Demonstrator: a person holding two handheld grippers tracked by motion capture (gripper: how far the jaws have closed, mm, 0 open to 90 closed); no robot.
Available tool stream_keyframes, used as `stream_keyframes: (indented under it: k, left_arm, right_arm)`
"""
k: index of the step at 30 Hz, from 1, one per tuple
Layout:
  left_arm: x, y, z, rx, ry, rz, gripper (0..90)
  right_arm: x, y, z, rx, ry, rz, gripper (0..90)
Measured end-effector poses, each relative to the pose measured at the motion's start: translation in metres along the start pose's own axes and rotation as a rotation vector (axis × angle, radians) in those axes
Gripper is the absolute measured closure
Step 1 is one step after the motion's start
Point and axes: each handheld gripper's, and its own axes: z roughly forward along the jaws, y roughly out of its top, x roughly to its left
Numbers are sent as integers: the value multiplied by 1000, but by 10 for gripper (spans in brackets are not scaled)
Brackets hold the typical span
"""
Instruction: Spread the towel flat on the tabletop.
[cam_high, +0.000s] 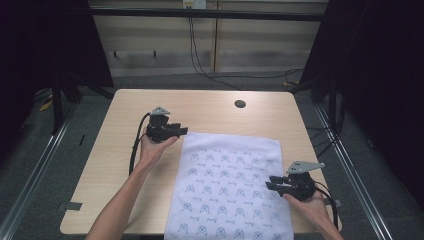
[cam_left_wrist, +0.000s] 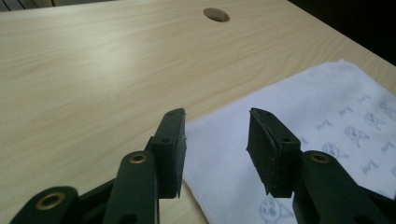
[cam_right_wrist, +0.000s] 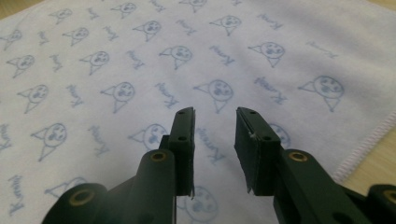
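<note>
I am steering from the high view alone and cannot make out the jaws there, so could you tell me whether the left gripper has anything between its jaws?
Observer: No. In the left gripper view the left gripper stands open, with nothing between its pads, above the corner of the white towel.
Operator: Thank you. And is the right one gripping the towel?
Observer: No. In the right gripper view the right gripper is open too, its jaws apart above the printed cloth with no fold between them.
Operator: Can you tell what the print is?
Observer: Small blue cat faces with a word of script beside each.
</note>
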Motion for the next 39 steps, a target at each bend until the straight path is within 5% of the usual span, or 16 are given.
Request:
stream_keyframes:
  k: [4,8,11,15,19,22,24,26,28,31,34,39]
  left_arm:
    - [-19,-28,-4,78,-113,78,701]
    - [-41,-62,-1,193,-191,148,715]
    - [-50,-75,-7,217,-187,174,683]
    - [-54,-83,-16,201,-149,220,668]
    - [-51,-87,-23,196,-138,208,638]
    - [-46,-91,-31,211,-195,143,633]
    - [-42,-92,-36,218,-263,121,723]
    - [-42,-86,-36,191,-216,131,732]
    - [-37,-77,-31,154,-192,91,663]
    - [-28,-70,-18,164,-126,106,639]
    - [-26,-74,-12,191,-120,167,719]
    - [-23,-76,-14,195,-130,157,824]
  right_arm:
    - [-11,0,1,3,-27,18,680]
    - [-19,2,6,26,-39,30,707]
    - [-21,-1,15,73,-68,30,720]
    - [-28,1,22,50,-68,44,711]
    - [-32,6,26,50,-60,56,678]
    - [-26,9,27,69,-49,38,659]
    - [-26,11,25,47,-33,52,660]
    - [-28,18,26,24,-33,49,658]
    - [-31,26,29,12,-36,53,661]
    - [-34,36,39,8,-48,43,665]
    - [-38,41,50,23,-61,34,658]
    - [-41,36,58,62,-76,35,621]
